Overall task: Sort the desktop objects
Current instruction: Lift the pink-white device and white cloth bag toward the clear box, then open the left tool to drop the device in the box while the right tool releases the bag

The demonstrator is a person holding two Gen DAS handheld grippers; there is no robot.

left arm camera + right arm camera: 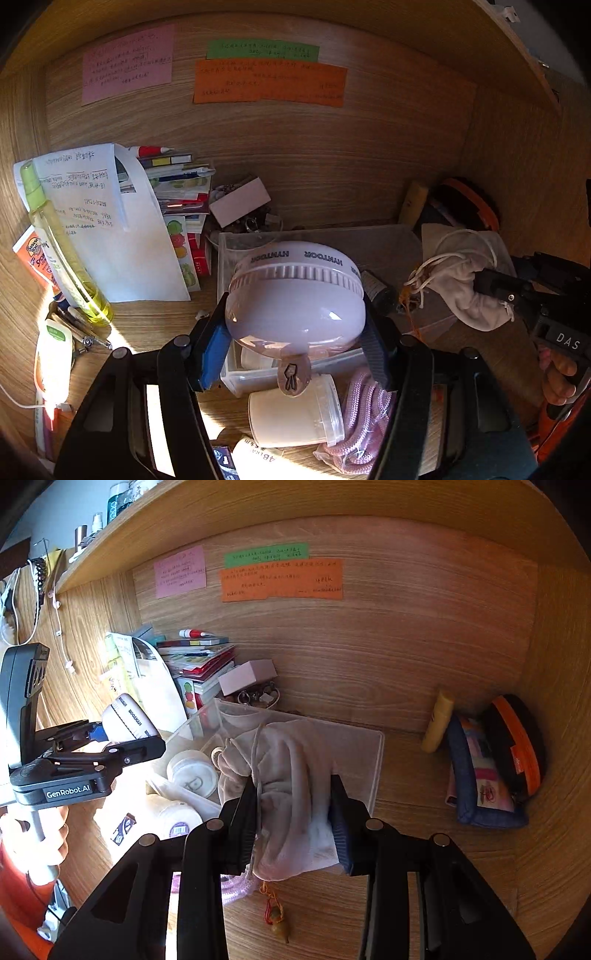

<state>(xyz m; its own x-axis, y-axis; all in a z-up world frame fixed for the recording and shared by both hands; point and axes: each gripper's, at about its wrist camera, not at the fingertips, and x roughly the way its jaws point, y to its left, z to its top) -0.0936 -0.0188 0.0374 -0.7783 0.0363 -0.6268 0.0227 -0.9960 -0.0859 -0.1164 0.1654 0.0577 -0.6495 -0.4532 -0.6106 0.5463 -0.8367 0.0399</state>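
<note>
My left gripper [295, 339] is shut on a round white and lilac device [295, 295] marked HYNTOOR and holds it above the near end of a clear plastic box [388, 240]. It also shows in the right wrist view [127, 720]. My right gripper [295, 827] is shut on a pale grey drawstring pouch [288, 775] and holds it over the same clear plastic box [369, 760]. The pouch also shows in the left wrist view [461, 280], at the right of the box. A small charm on a red cord [279, 923] hangs below the pouch.
A stack of booklets and papers [177, 206] leans at the back left with a yellow spray bottle [62, 251]. A white jar [295, 413] and pink rope [365, 417] lie near the box. A yellow tube [437, 720] and colourful pouches [491, 768] sit in the right corner.
</note>
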